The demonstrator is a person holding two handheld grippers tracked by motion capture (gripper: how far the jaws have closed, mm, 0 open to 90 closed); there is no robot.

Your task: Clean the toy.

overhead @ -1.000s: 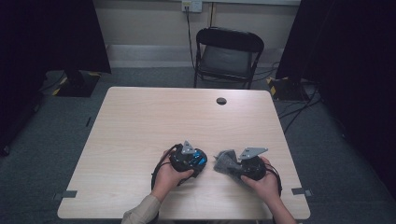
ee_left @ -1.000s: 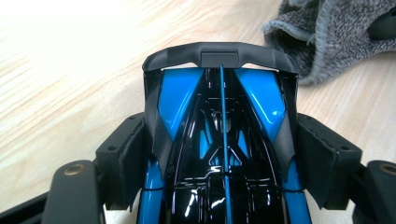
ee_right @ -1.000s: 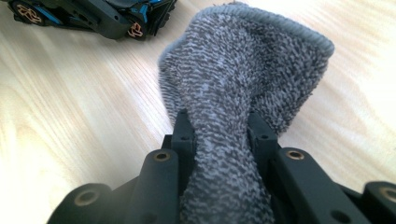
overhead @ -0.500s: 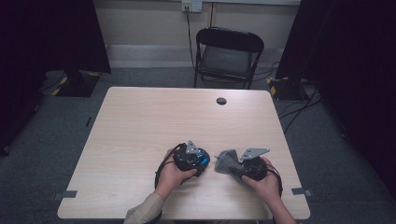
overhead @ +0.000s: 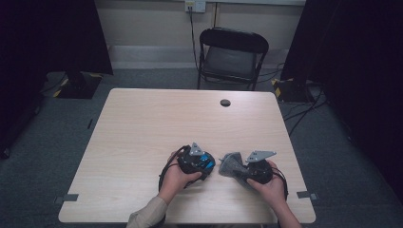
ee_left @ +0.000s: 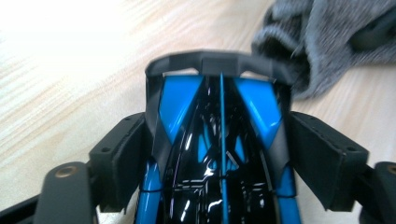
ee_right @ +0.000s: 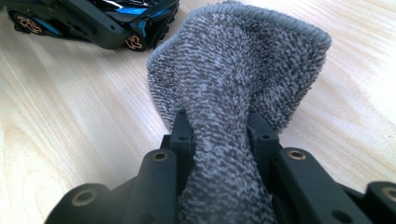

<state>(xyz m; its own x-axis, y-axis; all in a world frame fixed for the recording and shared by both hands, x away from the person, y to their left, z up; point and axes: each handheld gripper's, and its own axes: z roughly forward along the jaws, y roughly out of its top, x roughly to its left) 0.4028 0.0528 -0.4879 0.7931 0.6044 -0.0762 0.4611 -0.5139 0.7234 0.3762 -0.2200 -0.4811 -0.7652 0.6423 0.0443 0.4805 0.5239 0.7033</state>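
Left gripper (overhead: pixel 205 162) spread wide around blue toy car (ee_left: pixel 219 140) near table's (overhead: pixel 142 123) front edge, its jaws just opening; right gripper (ee_right: pixel 219 135) pinching grey cloth (ee_right: pixel 238 70) beside it; re-clamp the car firmly, then wipe with light strokes

No text, label, brand name or number can be read in any of the views. The only mark is a small orange emblem, seen twice on the dark side of the blue and black toy car (ee_right: pixel 93 18) in the upper left of the right gripper view; its shape is too small to read as letters. The yellow and black hazard stripes (overhead: pixel 283 89) on the floor in the high view carry no words.
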